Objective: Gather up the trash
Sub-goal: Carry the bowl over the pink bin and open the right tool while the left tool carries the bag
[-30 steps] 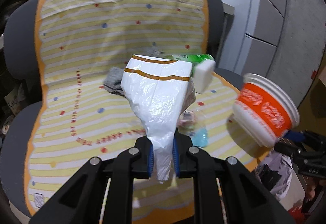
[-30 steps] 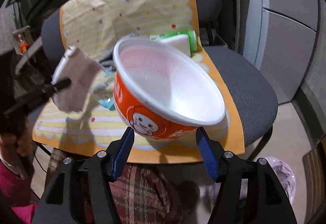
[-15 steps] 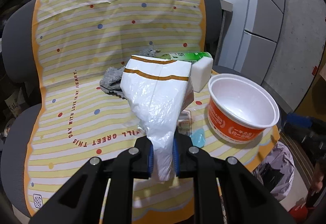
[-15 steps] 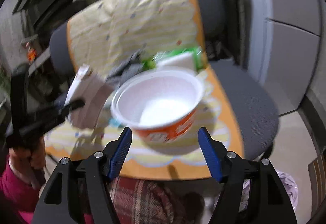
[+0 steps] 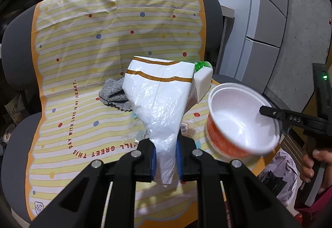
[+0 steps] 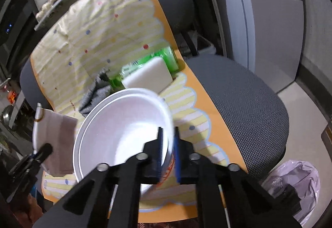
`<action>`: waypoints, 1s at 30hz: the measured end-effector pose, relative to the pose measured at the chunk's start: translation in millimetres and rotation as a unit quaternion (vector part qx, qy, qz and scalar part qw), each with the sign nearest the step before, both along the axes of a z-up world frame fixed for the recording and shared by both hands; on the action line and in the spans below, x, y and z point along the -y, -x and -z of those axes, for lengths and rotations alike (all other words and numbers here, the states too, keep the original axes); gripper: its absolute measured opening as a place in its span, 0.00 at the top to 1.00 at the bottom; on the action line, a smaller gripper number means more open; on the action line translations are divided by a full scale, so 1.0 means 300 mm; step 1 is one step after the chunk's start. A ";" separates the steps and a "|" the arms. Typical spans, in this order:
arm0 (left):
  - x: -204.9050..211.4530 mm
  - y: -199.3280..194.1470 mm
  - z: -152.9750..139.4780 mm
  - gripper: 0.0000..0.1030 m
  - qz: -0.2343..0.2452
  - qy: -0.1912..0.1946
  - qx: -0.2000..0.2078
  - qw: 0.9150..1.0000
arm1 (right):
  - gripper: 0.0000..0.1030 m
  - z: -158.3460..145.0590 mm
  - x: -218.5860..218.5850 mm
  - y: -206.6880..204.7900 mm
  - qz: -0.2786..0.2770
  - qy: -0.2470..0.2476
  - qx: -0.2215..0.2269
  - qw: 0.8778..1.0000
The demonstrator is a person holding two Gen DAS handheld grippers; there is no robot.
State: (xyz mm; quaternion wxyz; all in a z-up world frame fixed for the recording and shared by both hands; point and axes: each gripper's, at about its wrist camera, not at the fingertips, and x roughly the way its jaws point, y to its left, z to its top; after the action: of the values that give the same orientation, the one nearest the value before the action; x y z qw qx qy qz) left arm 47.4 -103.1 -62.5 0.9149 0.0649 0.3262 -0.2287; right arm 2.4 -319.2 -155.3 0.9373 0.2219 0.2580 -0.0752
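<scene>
My left gripper (image 5: pixel 165 158) is shut on a white plastic bag (image 5: pixel 159 101) with brown stripes, held up above the chair seat. My right gripper (image 6: pixel 167 145) is shut on the rim of an orange and white foam bowl (image 6: pixel 122 132), tilted toward me; the bowl also shows in the left wrist view (image 5: pixel 238 122), right of the bag. On the seat lie a green plastic bottle (image 6: pixel 166 58), a white foam block (image 6: pixel 147 78), a grey cloth (image 5: pixel 112 93) and small wrappers (image 5: pixel 186 126), partly hidden by the bag.
A yellow striped dotted cover (image 5: pixel 103 41) drapes the grey office chair (image 6: pixel 244 99). A trash bin lined with a pale plastic bag (image 6: pixel 296 182) stands on the floor right of the chair. Grey cabinets (image 5: pixel 263 41) stand behind on the right.
The right gripper has closed on the bowl's rim, where earlier the bowl sat between open fingers. The bowl has tilted and dropped lower. The left gripper still holds the bag.
</scene>
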 end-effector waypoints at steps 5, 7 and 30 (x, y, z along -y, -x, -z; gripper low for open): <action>0.051 0.031 -0.019 0.88 0.030 0.020 0.008 0.999 | 0.94 -0.079 0.008 0.134 0.023 0.025 0.032 0.999; 0.100 0.059 -0.024 0.88 0.052 0.028 0.012 0.998 | 0.94 -0.094 0.025 0.194 0.038 0.032 0.032 0.998; 0.590 0.341 0.065 0.88 0.245 0.030 -0.014 0.969 | 0.55 0.292 0.475 0.749 0.255 -0.064 -0.051 0.964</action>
State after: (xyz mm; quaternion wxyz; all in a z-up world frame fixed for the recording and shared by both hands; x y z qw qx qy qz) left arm -55.0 -280.2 -81.9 0.8279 0.1119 0.3063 -0.4564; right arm -222.3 -461.8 -242.9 0.8566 0.3356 0.2448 -0.3061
